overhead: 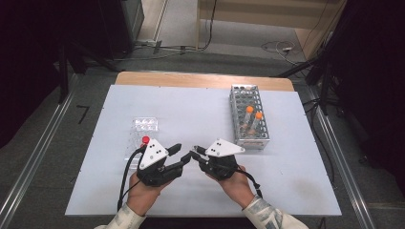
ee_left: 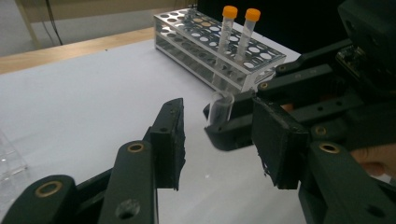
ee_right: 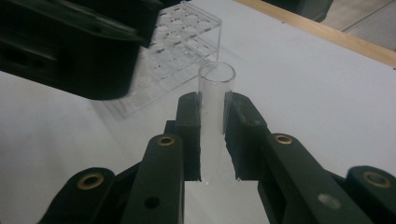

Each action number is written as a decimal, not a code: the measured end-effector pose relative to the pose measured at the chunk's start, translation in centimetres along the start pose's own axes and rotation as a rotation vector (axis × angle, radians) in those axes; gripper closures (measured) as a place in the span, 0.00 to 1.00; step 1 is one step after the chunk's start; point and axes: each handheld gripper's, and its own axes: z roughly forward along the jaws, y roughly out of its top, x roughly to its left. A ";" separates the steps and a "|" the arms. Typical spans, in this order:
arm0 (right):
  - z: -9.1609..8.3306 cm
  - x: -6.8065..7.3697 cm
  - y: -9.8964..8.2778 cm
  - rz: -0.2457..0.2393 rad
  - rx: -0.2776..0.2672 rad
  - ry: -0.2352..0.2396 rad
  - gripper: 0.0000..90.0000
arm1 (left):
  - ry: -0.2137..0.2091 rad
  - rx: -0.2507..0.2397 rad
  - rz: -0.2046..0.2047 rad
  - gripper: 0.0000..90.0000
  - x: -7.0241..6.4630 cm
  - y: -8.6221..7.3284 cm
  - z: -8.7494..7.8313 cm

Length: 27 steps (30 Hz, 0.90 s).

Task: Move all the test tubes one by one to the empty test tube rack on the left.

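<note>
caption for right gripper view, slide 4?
Right tool clamps an open clear tube, clear rack behind.

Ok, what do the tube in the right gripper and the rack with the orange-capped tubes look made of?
Tube: clear glass or hard plastic, glossy; the table shows through it, and which of the two I can't tell. Rack: looks like bright metal, silvery plates punched with round holes, though light plastic isn't ruled out.

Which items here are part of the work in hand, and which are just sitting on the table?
In use:
- clear open tube, clamped in the right tool
- left tool, jaws apart with nothing between them, facing that tube

Lying about:
- metal rack with two orange-capped tubes
- clear plastic rack
- red cap beside it
</note>
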 end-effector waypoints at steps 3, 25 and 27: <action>0.2 0.6 -0.1 -0.010 0.000 0.010 0.82 | -0.014 0.004 -0.011 0.67 0.1 0.1 0.3; 0.3 1.6 -0.2 -0.015 -0.026 0.023 0.82 | -0.009 0.020 -0.008 0.85 0.1 -0.2 1.2; 0.3 1.6 -0.2 -0.012 -0.027 0.024 0.82 | -0.008 0.021 -0.004 0.85 0.1 -0.2 1.2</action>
